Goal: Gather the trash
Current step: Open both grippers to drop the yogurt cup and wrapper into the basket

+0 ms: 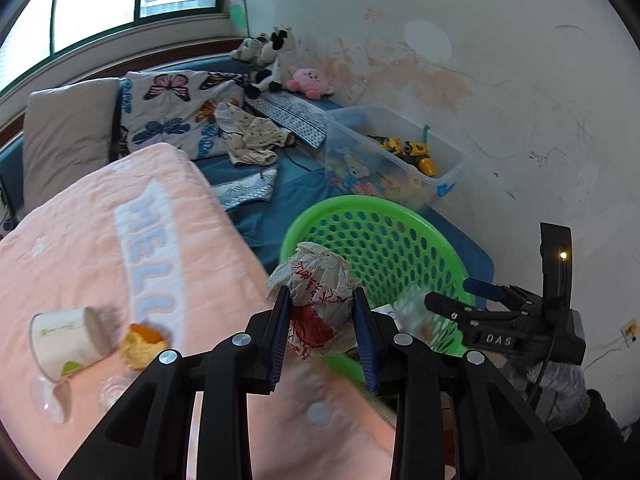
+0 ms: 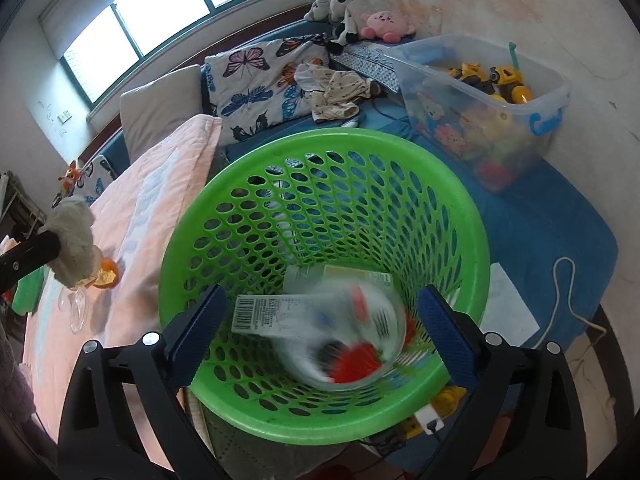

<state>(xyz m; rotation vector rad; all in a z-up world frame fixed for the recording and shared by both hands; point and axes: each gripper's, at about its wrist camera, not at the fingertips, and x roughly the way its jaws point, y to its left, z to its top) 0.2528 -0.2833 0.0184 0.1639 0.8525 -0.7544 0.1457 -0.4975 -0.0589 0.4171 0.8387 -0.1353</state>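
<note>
My left gripper (image 1: 320, 320) is shut on a crumpled white wrapper with red print (image 1: 316, 280), held just in front of the green perforated basket (image 1: 332, 204). In the right wrist view the same wrapper (image 2: 74, 236) shows at the far left. My right gripper (image 2: 324, 324) stands open above the basket (image 2: 320, 136). A blurred clear package with a barcode label and red parts (image 2: 340, 336) lies loose inside the basket, below the pads and apart from them. On the pink blanket (image 1: 80, 240) lie a tipped paper cup (image 1: 64, 340) and orange peel (image 1: 142, 344).
Clear plastic pieces (image 1: 48, 396) lie by the cup. A clear toy bin (image 1: 392, 160) stands against the stained wall behind the basket. Pillows, loose clothes (image 1: 252, 136) and plush toys (image 1: 310, 80) sit further back on the blue bedding. A white cord (image 2: 560, 292) trails at right.
</note>
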